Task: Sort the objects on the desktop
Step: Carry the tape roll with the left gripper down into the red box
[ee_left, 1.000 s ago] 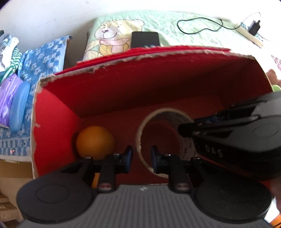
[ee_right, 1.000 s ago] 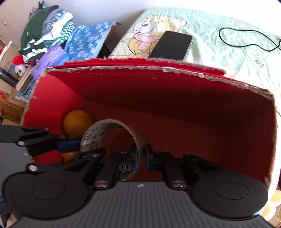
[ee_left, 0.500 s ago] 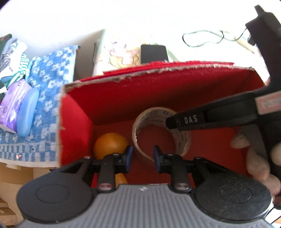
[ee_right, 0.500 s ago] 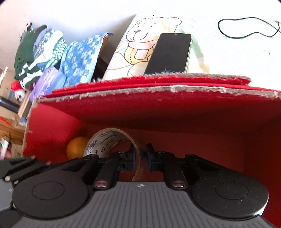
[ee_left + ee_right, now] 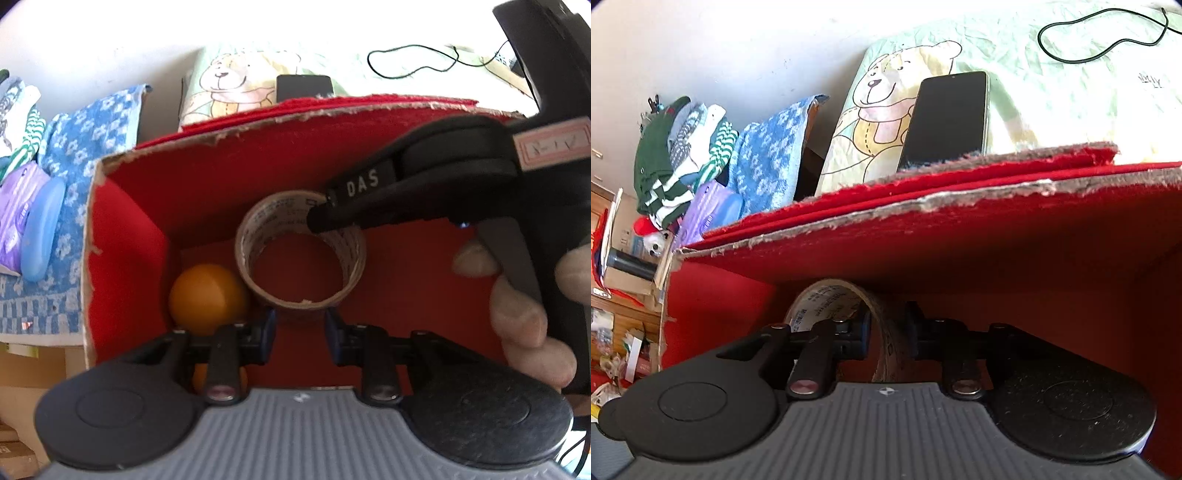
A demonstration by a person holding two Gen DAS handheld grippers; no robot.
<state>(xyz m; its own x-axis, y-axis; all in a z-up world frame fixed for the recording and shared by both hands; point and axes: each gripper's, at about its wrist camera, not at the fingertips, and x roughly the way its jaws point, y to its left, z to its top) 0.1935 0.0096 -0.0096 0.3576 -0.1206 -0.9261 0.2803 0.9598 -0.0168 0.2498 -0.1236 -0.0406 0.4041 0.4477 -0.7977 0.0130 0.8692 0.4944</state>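
Observation:
A red cardboard box (image 5: 125, 236) stands open on the desk. Inside lie a roll of brown tape (image 5: 299, 254) and an orange ball (image 5: 207, 295); a second orange shape (image 5: 201, 376) shows behind my left finger. My right gripper (image 5: 888, 334) straddles the tape roll's wall (image 5: 886, 350) with a gap on each side, so it is open. It shows in the left wrist view (image 5: 321, 218) reaching in from the right. My left gripper (image 5: 298, 334) is open and empty above the box's near side.
Behind the box a black phone (image 5: 945, 118) lies on a bear-print cloth (image 5: 879, 107). A black cable (image 5: 1108, 33) lies far right. A blue patterned towel (image 5: 66, 155) with a blue case (image 5: 40, 229) and folded clothes (image 5: 683, 147) are to the left.
Both grippers have risen and pulled back from the box. My right gripper's jaws, shut on the tape's wall before, have parted and the roll rests in the box.

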